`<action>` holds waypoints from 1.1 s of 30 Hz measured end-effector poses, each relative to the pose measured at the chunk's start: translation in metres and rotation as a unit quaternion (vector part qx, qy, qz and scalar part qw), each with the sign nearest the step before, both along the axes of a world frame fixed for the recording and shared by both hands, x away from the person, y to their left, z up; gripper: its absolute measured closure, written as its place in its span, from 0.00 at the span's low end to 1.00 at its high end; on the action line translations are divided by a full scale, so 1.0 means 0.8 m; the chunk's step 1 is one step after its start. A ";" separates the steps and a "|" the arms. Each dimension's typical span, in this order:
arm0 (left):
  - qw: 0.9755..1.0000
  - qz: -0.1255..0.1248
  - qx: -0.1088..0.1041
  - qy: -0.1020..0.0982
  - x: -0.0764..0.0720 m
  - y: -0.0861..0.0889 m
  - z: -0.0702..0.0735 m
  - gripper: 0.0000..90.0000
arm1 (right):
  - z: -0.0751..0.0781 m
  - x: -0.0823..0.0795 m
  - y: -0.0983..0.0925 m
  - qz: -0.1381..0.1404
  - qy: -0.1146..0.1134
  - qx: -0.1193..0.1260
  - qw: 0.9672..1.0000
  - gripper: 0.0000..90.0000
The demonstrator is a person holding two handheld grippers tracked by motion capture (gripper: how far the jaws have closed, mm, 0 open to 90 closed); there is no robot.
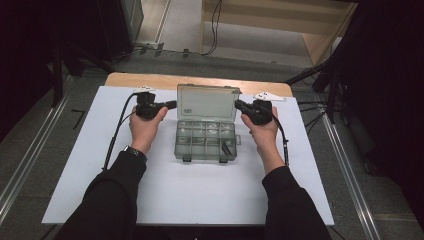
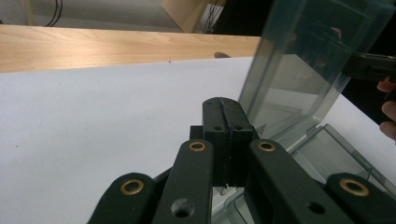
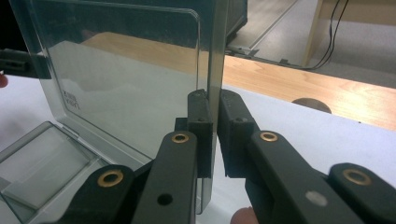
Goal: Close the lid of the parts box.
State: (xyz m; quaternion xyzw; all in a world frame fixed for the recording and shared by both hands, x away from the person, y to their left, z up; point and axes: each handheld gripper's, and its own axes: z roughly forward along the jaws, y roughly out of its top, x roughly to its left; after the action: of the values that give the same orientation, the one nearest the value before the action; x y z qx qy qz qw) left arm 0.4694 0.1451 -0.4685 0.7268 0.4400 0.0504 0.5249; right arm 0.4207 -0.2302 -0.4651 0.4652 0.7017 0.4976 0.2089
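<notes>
Smoky-grey clear plastic is what the organizer box (image 1: 205, 141) is made of, and it sits near the middle of the white table (image 1: 190, 195) with its lid (image 1: 206, 102) flipped up and standing roughly upright at the far side. From the high view you can see the tray part is split into little compartments, and there's something small and dark in one near the front right, can't tell what it is. The left hand-held gripper (image 1: 173, 104) is at the lid's left edge and the right hand-held gripper (image 1: 238, 105) is at the lid's right edge, one hand on each side of the box. In the right gripper view, the right one's jaws are pinched down on the lid's side wall, with the plastic edge running straight up between them. In the left gripper view, the left one (image 2: 226, 135) has its jaws pressed fully together, tips right beside the lid's lower corner; honestly can't make out anything caught between them. A strip of bare wood (image 1: 150, 79) shows along the table's far edge, past the white sheet.
</notes>
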 end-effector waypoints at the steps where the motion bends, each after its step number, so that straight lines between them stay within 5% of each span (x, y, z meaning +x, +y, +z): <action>1: 1.000 0.001 -0.005 0.005 0.002 0.000 0.000 0.99 | 0.000 -0.001 0.000 0.000 -0.002 0.000 1.000 0.91; 14: 0.999 0.000 -0.025 0.024 0.011 -0.009 0.000 0.99 | -0.004 -0.013 -0.002 0.003 -0.025 0.000 1.000 0.91; 23: 0.999 -0.001 -0.020 0.026 0.018 -0.015 0.001 0.99 | -0.004 -0.018 -0.005 0.014 -0.035 -0.009 0.999 0.91; 29: 0.999 -0.006 -0.021 0.024 0.016 -0.021 0.000 0.99 | -0.003 -0.019 -0.006 0.014 -0.024 0.000 1.000 0.88; 33: 0.999 -0.010 -0.021 0.024 0.016 -0.020 0.000 0.99 | -0.005 -0.020 -0.013 0.014 -0.005 0.026 1.000 0.75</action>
State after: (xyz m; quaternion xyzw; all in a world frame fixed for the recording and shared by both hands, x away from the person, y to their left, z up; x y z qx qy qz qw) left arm 0.4819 0.1288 -0.4687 0.7209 0.4462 0.0182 0.5299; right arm 0.4045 -0.2408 -0.4689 0.4583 0.6939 0.5208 0.1933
